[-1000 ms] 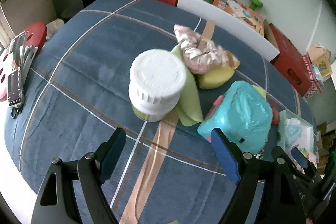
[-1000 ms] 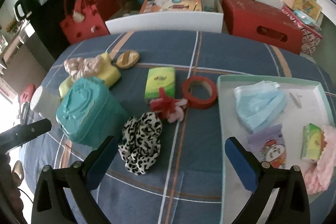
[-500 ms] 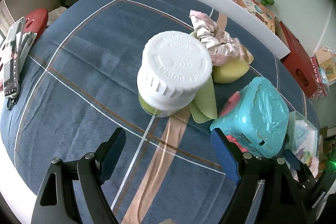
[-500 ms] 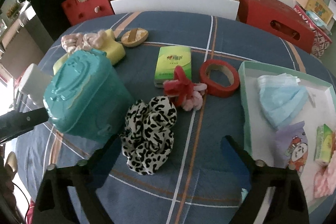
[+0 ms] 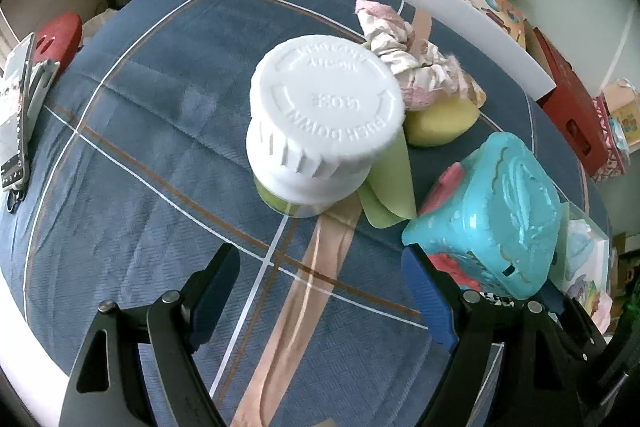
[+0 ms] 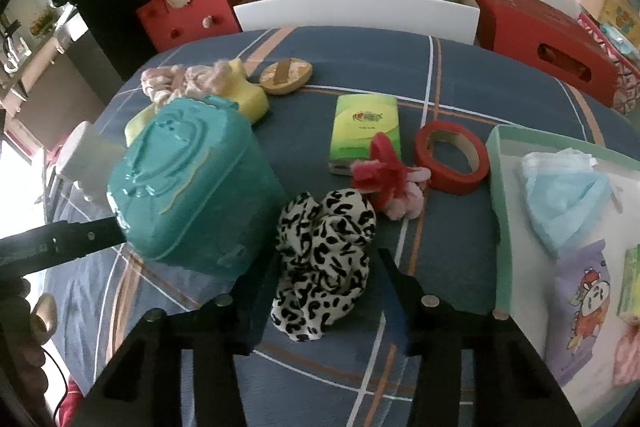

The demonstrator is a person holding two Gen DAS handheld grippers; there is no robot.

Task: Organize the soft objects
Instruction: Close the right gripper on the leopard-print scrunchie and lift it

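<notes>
Leopard scrunchie (image 6: 326, 259) is soft, light and squishy, so pinch its puffy middle. Your right gripper (image 6: 326, 267) is closing around it; your left gripper (image 5: 320, 263) stays wide open, holding nothing.

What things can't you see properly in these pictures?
- Left wrist view: the leopard scrunchie barely peeks out, hidden behind the teal box.
- Right wrist view: the white jar is mostly hidden by that box.
- Right wrist view: the tray and its pink fluffy thing are cut off at the picture's right edge.
</notes>
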